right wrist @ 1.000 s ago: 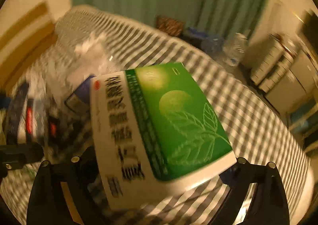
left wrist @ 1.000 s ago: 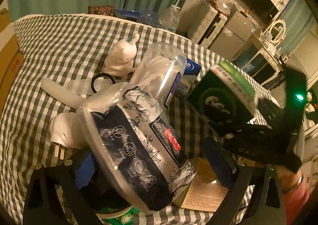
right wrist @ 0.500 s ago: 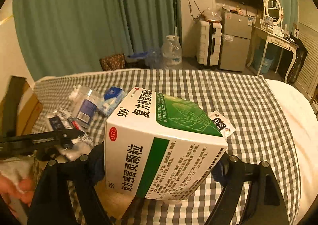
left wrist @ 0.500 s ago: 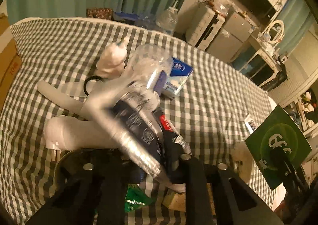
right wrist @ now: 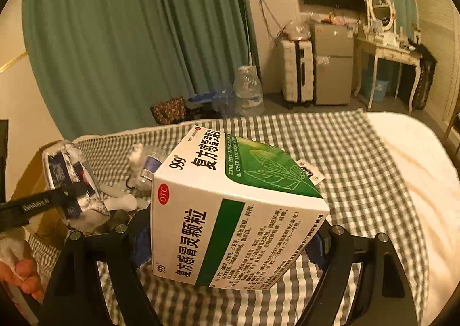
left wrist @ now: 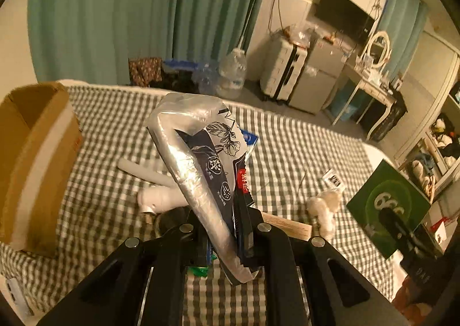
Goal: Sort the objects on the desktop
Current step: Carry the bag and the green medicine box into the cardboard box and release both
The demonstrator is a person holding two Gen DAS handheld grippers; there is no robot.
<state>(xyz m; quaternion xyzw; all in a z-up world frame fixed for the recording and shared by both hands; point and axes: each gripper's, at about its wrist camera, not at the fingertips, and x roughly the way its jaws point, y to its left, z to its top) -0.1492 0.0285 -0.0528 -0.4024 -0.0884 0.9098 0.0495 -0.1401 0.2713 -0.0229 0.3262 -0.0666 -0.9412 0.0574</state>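
In the left wrist view, the left gripper point(left wrist: 227, 235) was clamped on a silver-and-navy packet point(left wrist: 201, 165), its jaws drawn nearly together on the packet's lower end. The packet stood tilted up through the centre of the frame, above the checked cloth point(left wrist: 287, 147). A cardboard box point(left wrist: 34, 159) sat at the left edge, and white items point(left wrist: 161, 196) lay on the cloth behind the packet.

In the right wrist view, the right gripper point(right wrist: 230, 242) held a green-and-white medicine box point(right wrist: 230, 216) between its widely spread jaws, the pads pressed on the box's two sides. The box filled the lower centre of the frame, raised over the cloth. At the far left, the packet showed beside a bare hand point(right wrist: 20, 271).
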